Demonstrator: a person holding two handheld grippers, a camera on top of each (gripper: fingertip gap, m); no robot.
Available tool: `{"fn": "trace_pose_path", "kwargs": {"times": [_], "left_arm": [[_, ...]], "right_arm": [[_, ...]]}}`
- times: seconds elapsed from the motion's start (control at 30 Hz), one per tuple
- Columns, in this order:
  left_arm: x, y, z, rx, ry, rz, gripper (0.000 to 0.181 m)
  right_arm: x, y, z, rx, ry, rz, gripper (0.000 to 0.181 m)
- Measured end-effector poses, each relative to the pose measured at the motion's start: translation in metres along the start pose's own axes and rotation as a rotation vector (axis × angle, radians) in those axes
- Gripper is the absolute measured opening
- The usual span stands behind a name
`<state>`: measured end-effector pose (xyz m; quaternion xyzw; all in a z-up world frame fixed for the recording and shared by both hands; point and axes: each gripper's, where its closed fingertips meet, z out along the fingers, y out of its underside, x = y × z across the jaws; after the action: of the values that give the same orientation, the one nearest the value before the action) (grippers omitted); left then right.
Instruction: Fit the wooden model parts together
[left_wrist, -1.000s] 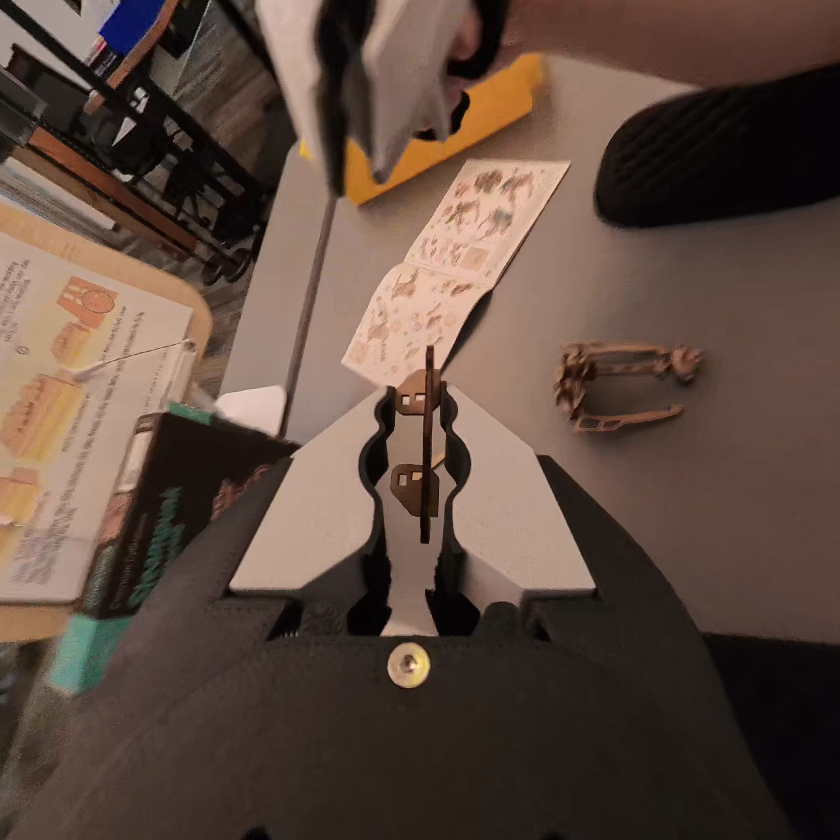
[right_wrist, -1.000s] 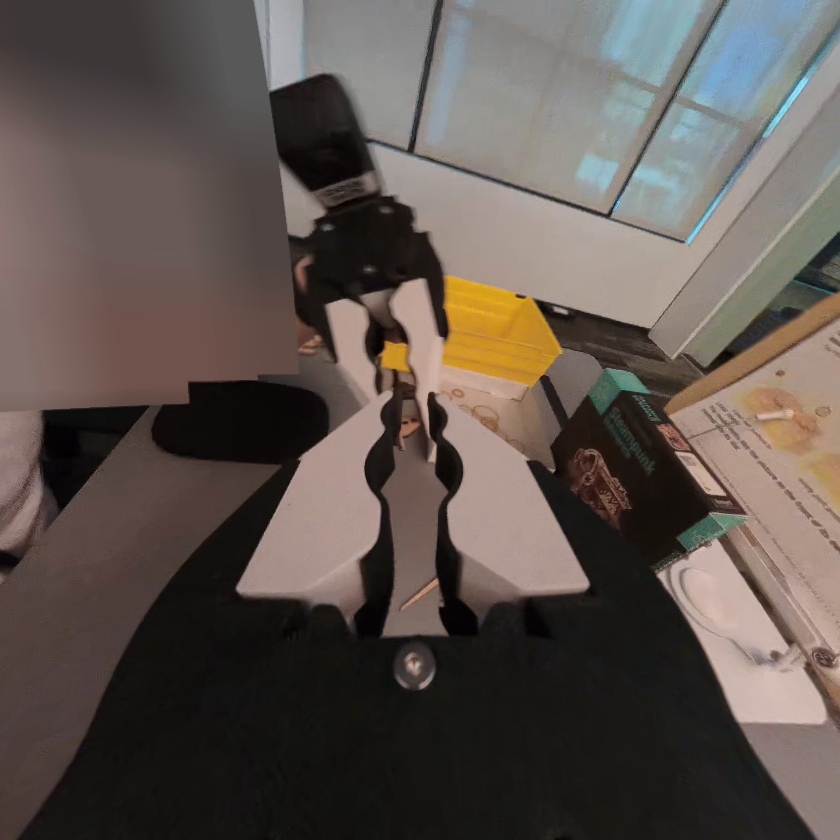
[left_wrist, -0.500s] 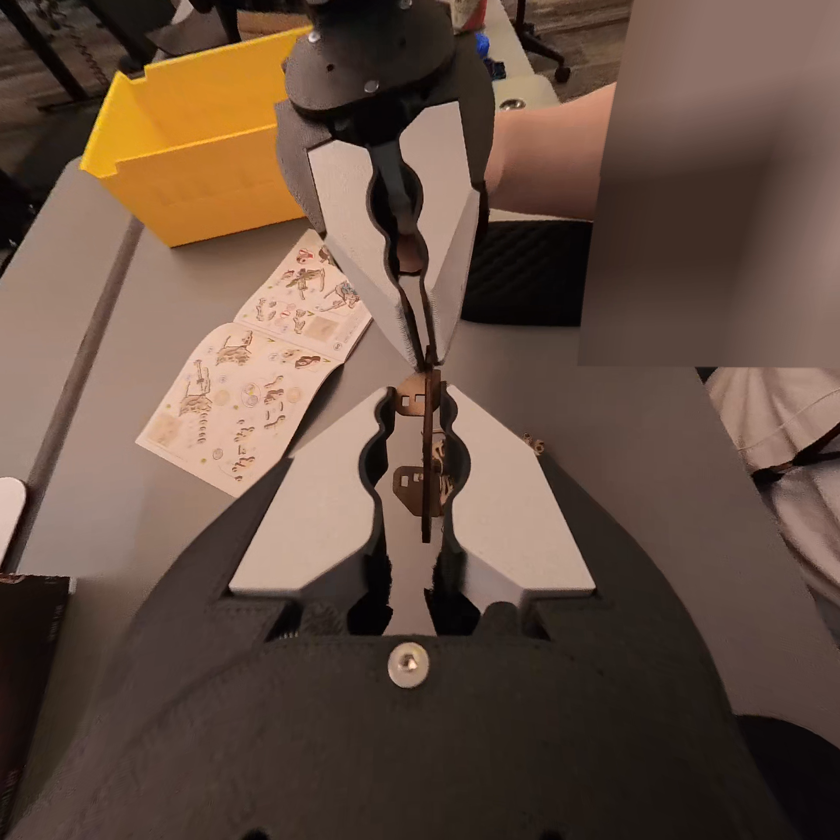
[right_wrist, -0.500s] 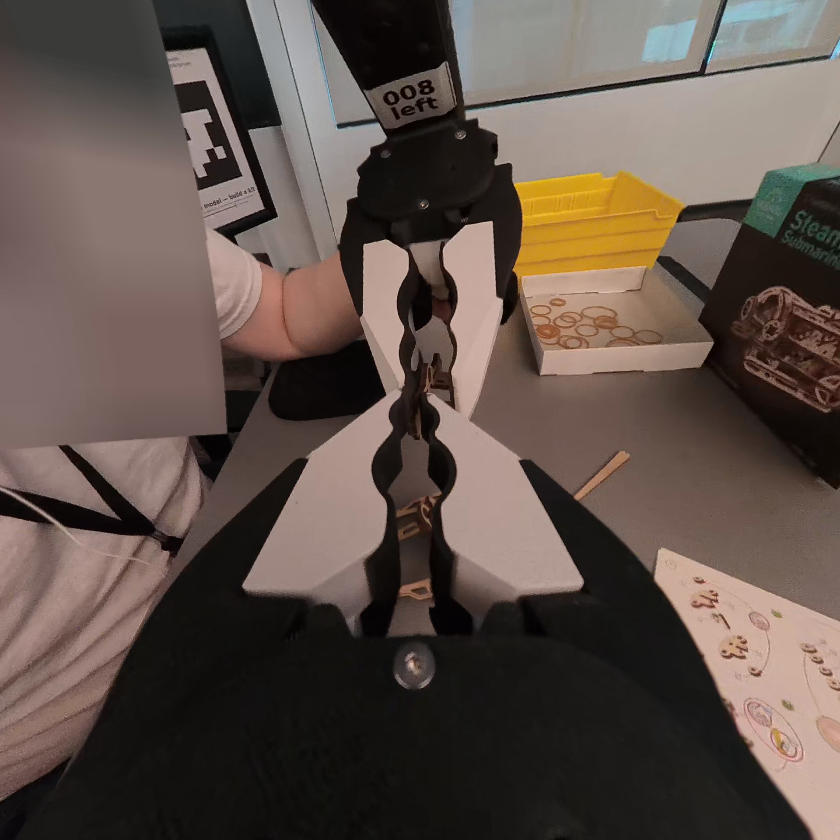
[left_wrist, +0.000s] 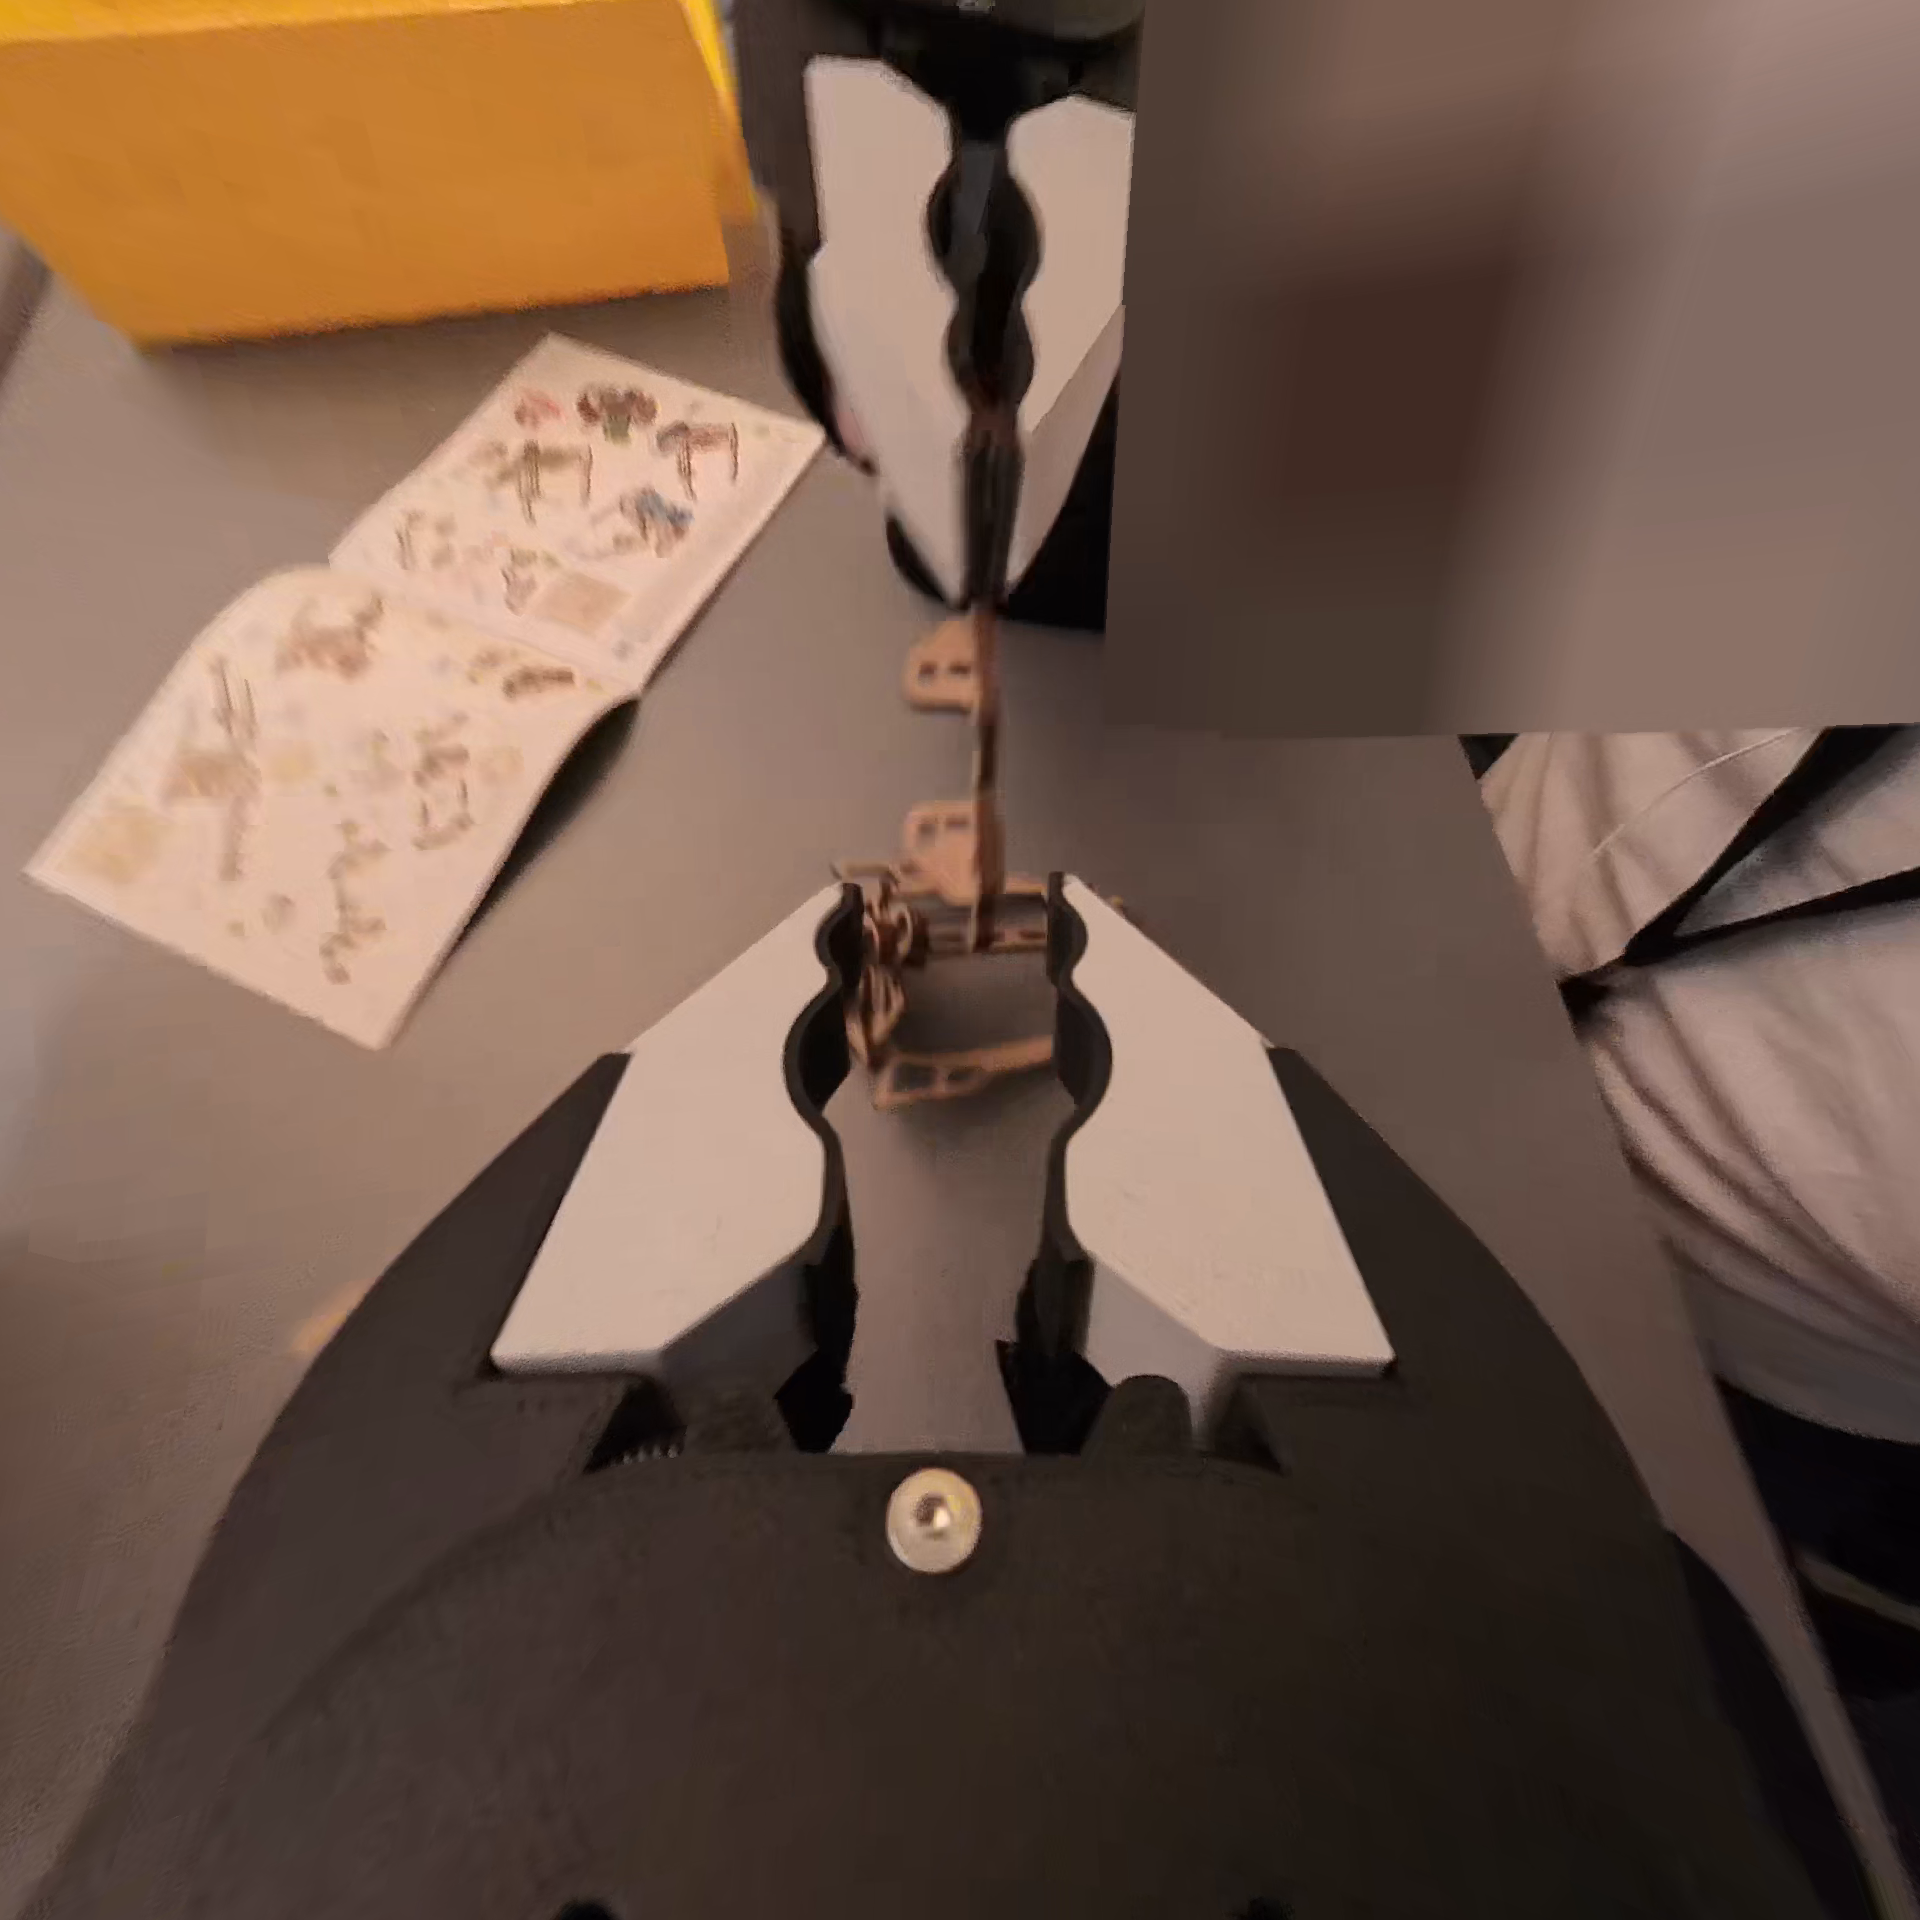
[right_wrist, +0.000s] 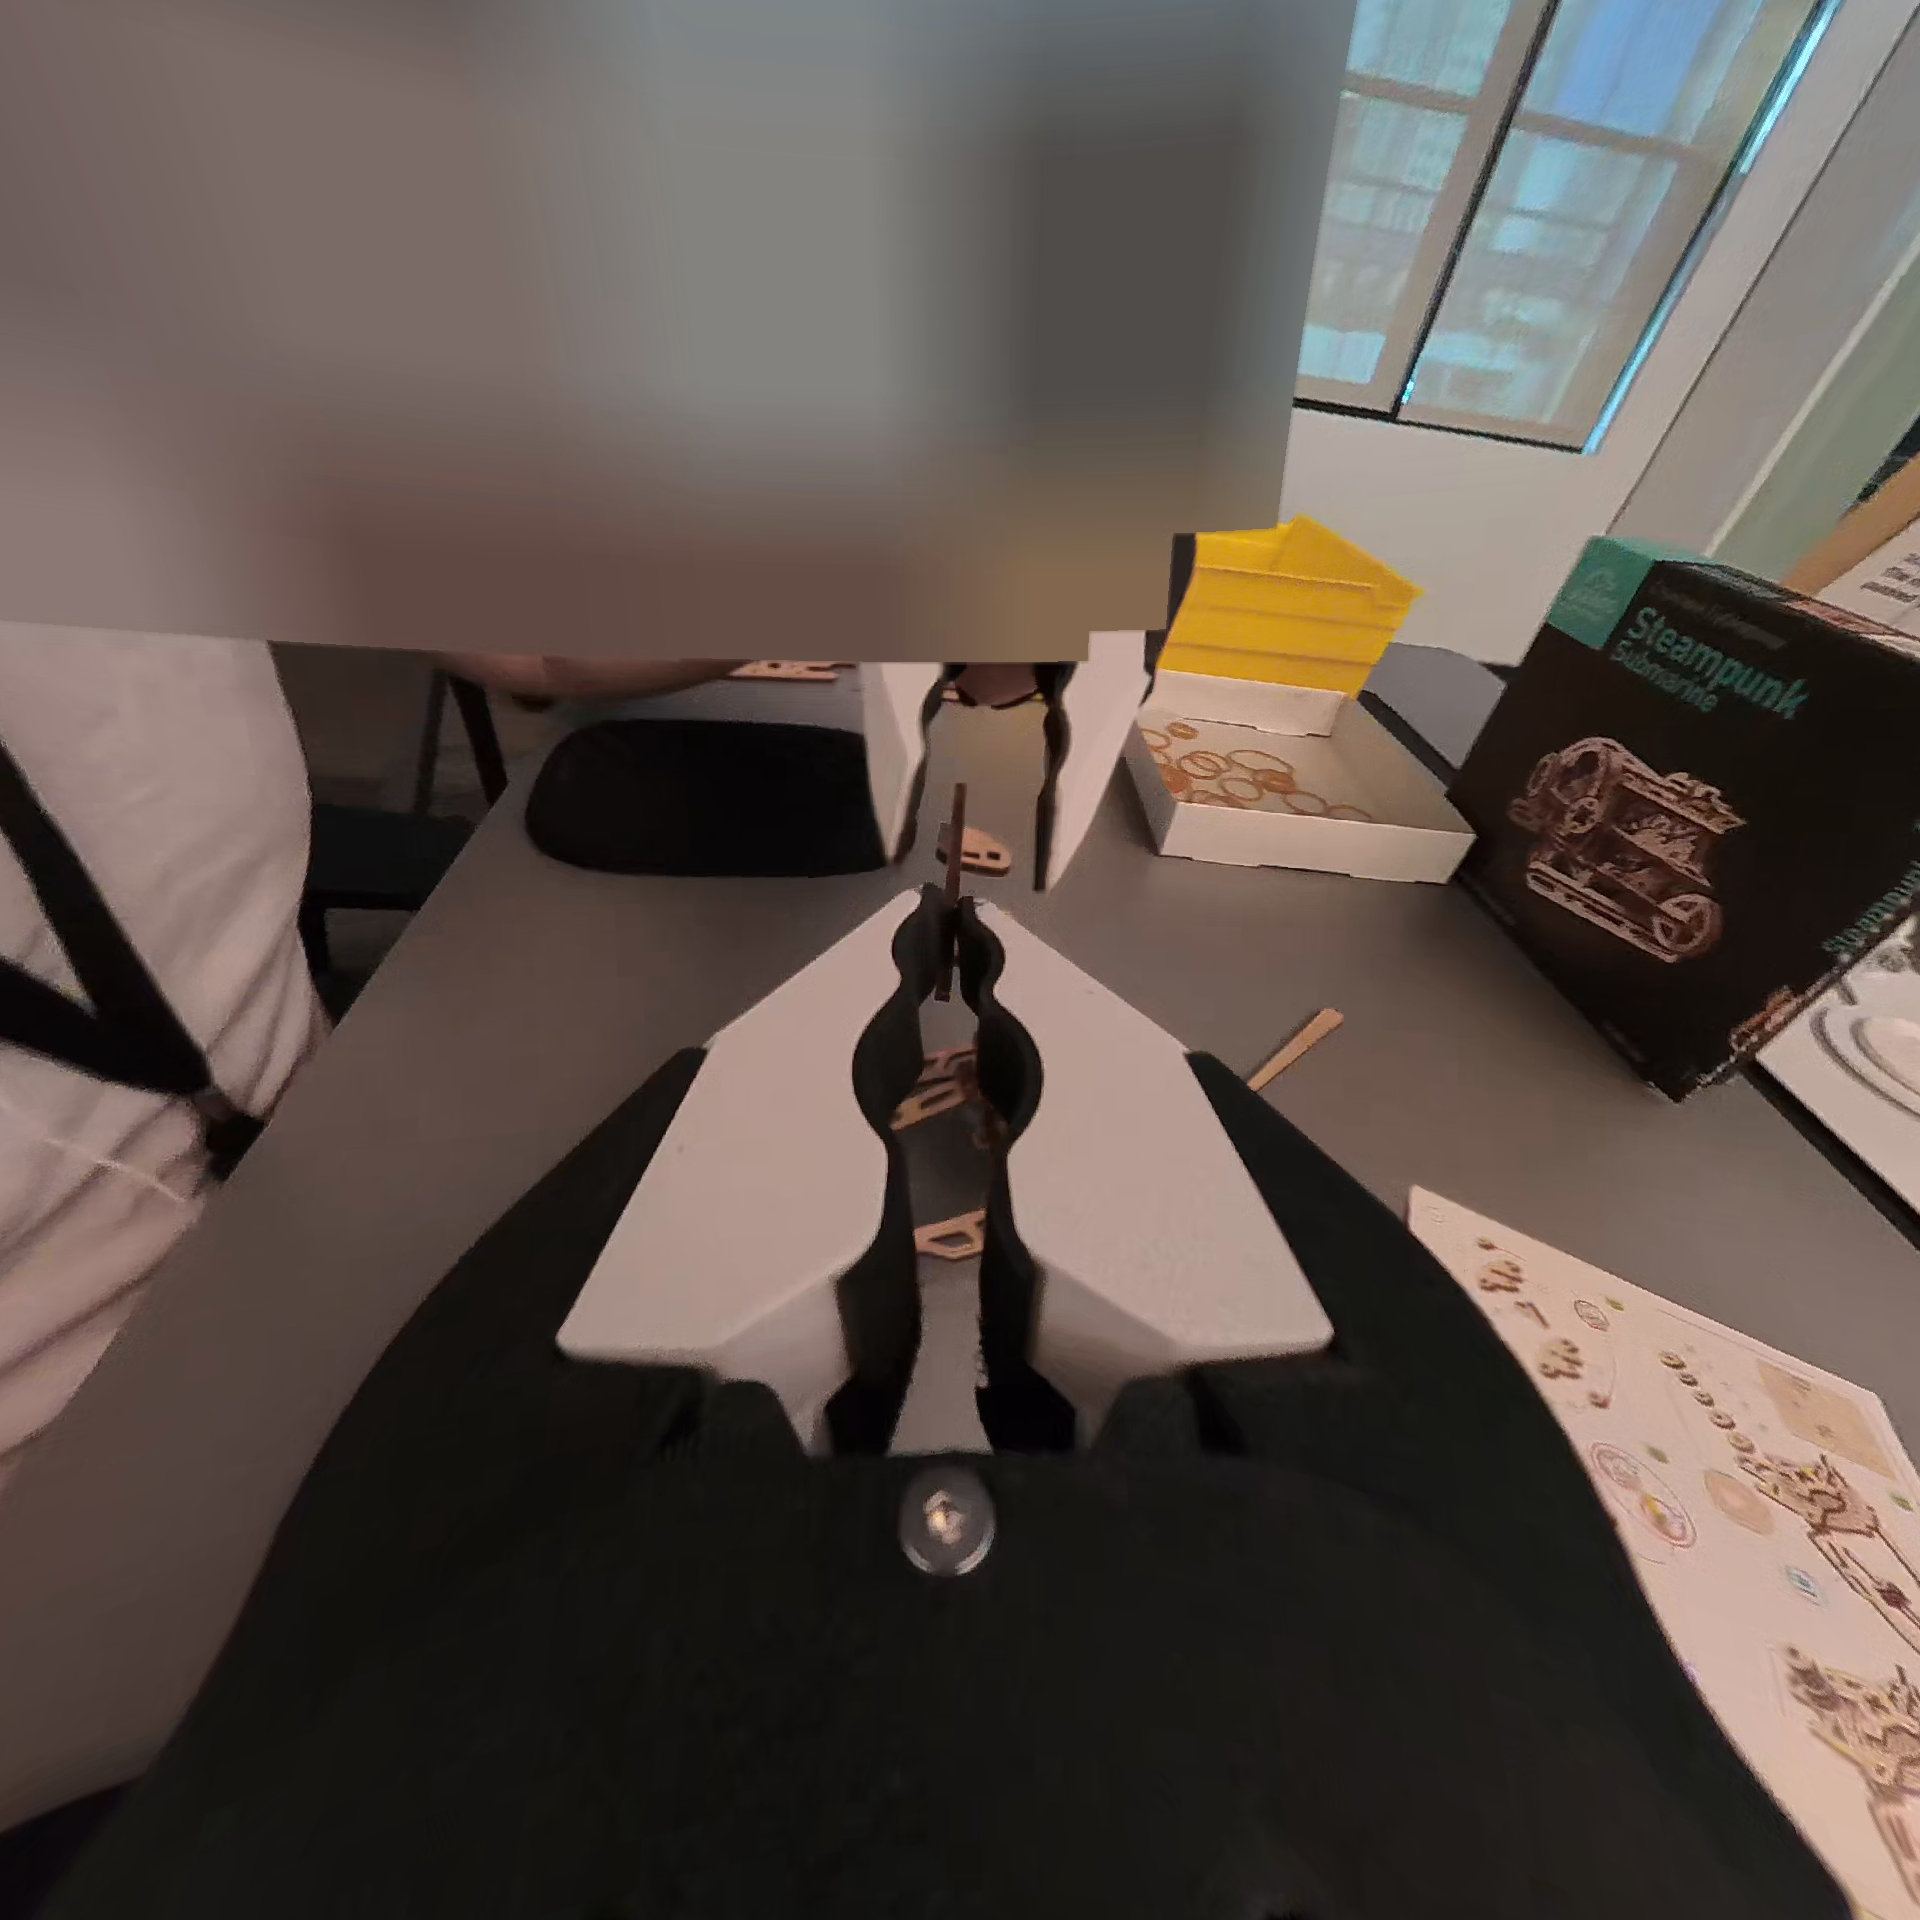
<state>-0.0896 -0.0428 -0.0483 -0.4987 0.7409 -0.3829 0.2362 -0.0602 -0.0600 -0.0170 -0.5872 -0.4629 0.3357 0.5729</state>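
The thin wooden piece (right_wrist: 948, 894) stands on its edge, pinched at the very tip of the right gripper (right_wrist: 943, 914). That gripper's two white fingers are pressed together on it. A small flat tab sticks out of the piece to one side. In the left wrist view the same wooden piece (left_wrist: 985, 748) looks like a dark thin strip with two little tabs on its left side. It reaches from the tip of the right gripper (left_wrist: 977, 592) down toward the left gripper (left_wrist: 951, 914).

The left gripper's fingers are spread apart and hold nothing. The lower end of the strip sits just in front of the gap between them. On the gray tabletop (left_wrist: 727, 831) under that gap lies a small wooden model part (left_wrist: 935, 997) with gears and open frames. I cannot tell if the strip touches it. In the right wrist view, bits of that model part (right_wrist: 940, 1091) show through the gap between the right gripper's fingers, and the left gripper (right_wrist: 982, 831) shows farther off, pointing back.

An open instruction booklet (left_wrist: 416, 675) lies on the tabletop to the left. A yellow bin (left_wrist: 364, 156) stands behind it. The right wrist view also shows a white tray (right_wrist: 1299, 821) with little rings, a dark box (right_wrist: 1683, 831) with a picture on it, a flat wooden stick (right_wrist: 1294, 1044) and a black pad (right_wrist: 707, 800). A person in a white shirt (right_wrist: 125, 935) is at the tabletop's edge.
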Motion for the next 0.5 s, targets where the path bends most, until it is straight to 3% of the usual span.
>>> {"fn": "trace_pose_path", "kwargs": {"times": [0.07, 0.13, 0.3, 0.4, 0.5], "left_arm": [[-0.002, 0.017, -0.009, 0.025, -0.068, -0.107, 0.03], [-0.002, 0.025, -0.019, 0.153, -0.125, -0.247, 0.021], [0.016, 0.037, -0.019, 0.397, -0.053, -0.533, 0.013], [0.025, 0.037, -0.007, 0.397, -0.026, -0.536, 0.011], [0.021, 0.04, 0.0, 0.328, -0.128, -0.341, 0.015]], "right_arm": [[-0.011, 0.01, -0.002, -0.013, 0.005, -0.097, 0.0], [-0.019, 0.021, -0.002, -0.055, 0.005, -0.203, 0.0], [-0.021, 0.035, 0.0, -0.098, 0.02, -0.395, 0.0], [-0.026, 0.04, 0.005, -0.096, -0.016, -0.43, 0.0], [-0.025, 0.043, 0.008, -0.104, -0.035, -0.486, 0.0]]}}
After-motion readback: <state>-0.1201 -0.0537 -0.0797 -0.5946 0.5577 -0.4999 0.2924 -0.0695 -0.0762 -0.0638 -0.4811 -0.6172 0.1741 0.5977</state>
